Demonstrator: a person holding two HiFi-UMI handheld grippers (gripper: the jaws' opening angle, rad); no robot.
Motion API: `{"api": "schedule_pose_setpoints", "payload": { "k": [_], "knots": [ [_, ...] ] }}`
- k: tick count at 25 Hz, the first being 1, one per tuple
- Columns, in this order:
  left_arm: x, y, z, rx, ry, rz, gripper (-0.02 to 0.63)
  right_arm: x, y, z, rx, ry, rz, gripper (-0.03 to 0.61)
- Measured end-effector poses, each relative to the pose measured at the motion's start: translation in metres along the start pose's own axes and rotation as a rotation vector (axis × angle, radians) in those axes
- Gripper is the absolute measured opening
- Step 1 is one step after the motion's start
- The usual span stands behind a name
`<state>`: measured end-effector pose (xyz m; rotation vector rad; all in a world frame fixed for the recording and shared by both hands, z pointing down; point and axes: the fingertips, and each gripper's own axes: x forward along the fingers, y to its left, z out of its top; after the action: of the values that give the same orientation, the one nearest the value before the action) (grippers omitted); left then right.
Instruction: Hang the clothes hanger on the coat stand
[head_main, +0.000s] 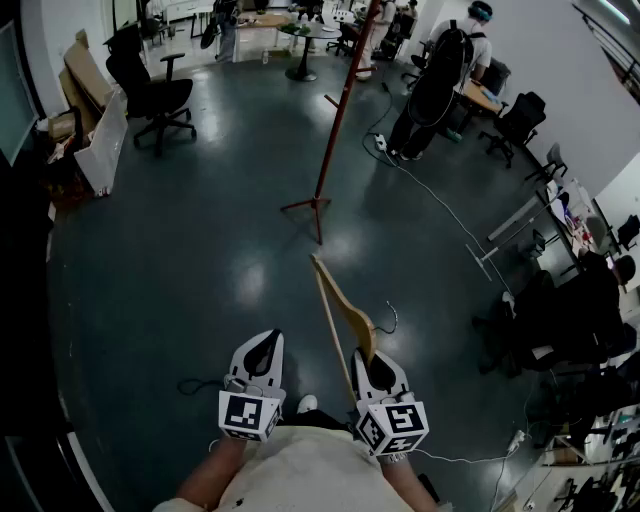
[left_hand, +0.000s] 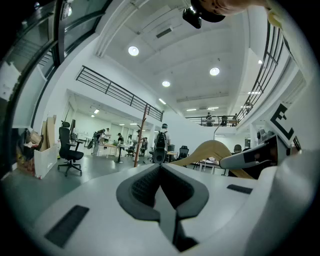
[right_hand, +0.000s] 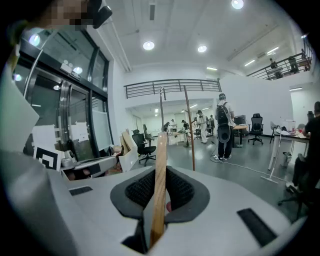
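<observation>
A wooden clothes hanger sticks forward from my right gripper, whose jaws are shut on its lower bar; in the right gripper view the hanger stands edge-on between the pads. Its curved arm also shows at the right of the left gripper view. My left gripper is shut with nothing in it, held beside the right one. The red coat stand rises from the grey floor well ahead, its feet at mid-frame; the coat stand shows far off, and the stand's pole is distant too.
A black office chair and leaning cardboard stand at the far left. A person with a backpack stands right of the stand, near a white cable on the floor. Desks and chairs line the right side.
</observation>
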<state>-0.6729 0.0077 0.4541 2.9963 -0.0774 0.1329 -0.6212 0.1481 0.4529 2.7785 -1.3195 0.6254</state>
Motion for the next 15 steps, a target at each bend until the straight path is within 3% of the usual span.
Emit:
{"api": "schedule_pose_setpoints", "payload": {
  "k": [4, 7, 15],
  "knots": [
    [0.003, 0.020, -0.001, 0.001, 0.010, 0.008, 0.012, 0.010, 0.005, -0.003, 0.066, 0.004, -0.002, 0.070],
    [0.003, 0.025, -0.005, -0.024, 0.013, 0.007, 0.012, 0.012, 0.002, 0.000, 0.060, 0.006, -0.017, 0.069],
    [0.052, 0.022, -0.009, -0.014, -0.008, -0.005, 0.012, 0.042, -0.036, 0.001, 0.097, 0.001, -0.019, 0.070]
  ]
}}
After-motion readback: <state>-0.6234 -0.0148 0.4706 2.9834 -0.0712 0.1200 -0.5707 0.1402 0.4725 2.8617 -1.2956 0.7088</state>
